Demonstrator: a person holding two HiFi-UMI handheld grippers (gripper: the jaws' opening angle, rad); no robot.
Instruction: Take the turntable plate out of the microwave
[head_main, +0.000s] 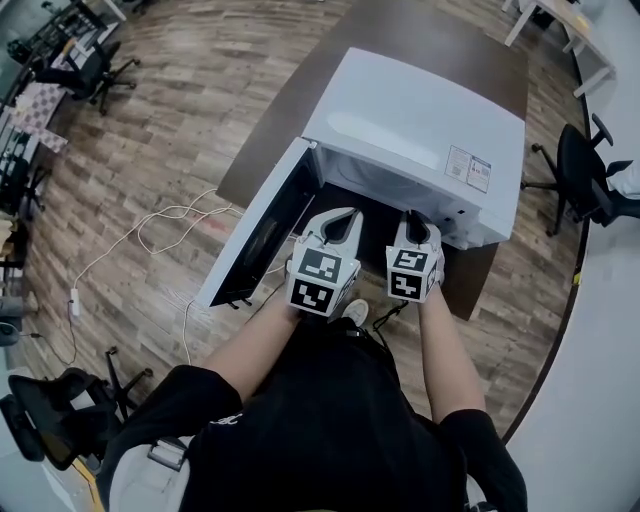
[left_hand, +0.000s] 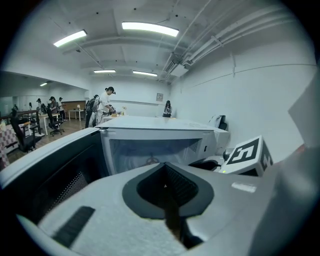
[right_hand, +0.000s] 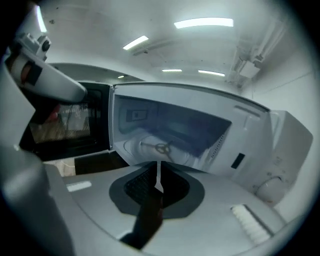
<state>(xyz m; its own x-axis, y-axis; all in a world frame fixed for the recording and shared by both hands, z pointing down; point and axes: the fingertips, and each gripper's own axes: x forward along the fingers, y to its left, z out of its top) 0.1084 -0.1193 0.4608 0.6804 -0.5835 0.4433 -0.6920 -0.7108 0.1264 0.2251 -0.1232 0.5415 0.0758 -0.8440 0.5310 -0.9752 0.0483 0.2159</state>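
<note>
One white microwave (head_main: 420, 130) stands on a dark brown table (head_main: 400, 30), with its door (head_main: 258, 232) swung wide to the left. Its cavity is the only container in play. In the right gripper view, the turntable plate (right_hand: 150, 150) lies flat on the cavity floor as a pale round disc, with a three-armed hub showing at its middle. The left gripper view shows the same hub and plate (left_hand: 150, 161) more faintly, deep in the opening. The microwave's top hides the plate from the head view. Nothing else can be made out inside the cavity.

Both tools sit side by side just before the open mouth, aimed inward and slightly down. Neither touches the plate. The left gripper (head_main: 345, 215) has its fingers (left_hand: 182, 186) pressed fully together, dark pad against dark pad, with nothing caught between them. The right gripper (head_main: 415, 218) has its fingers (right_hand: 142, 186) parted by only a thin sliver. Light from the cavity shows through that slit, and nothing sits in it. In the right gripper view that slit lines up with the hub beyond it.

Each tool carries a marker cube, the left cube (head_main: 322, 280) and the right cube (head_main: 413, 273), held close to the person's black shirt (head_main: 330, 420). A white cable (head_main: 165, 225) trails across the wooden floor to the left of the door.
</note>
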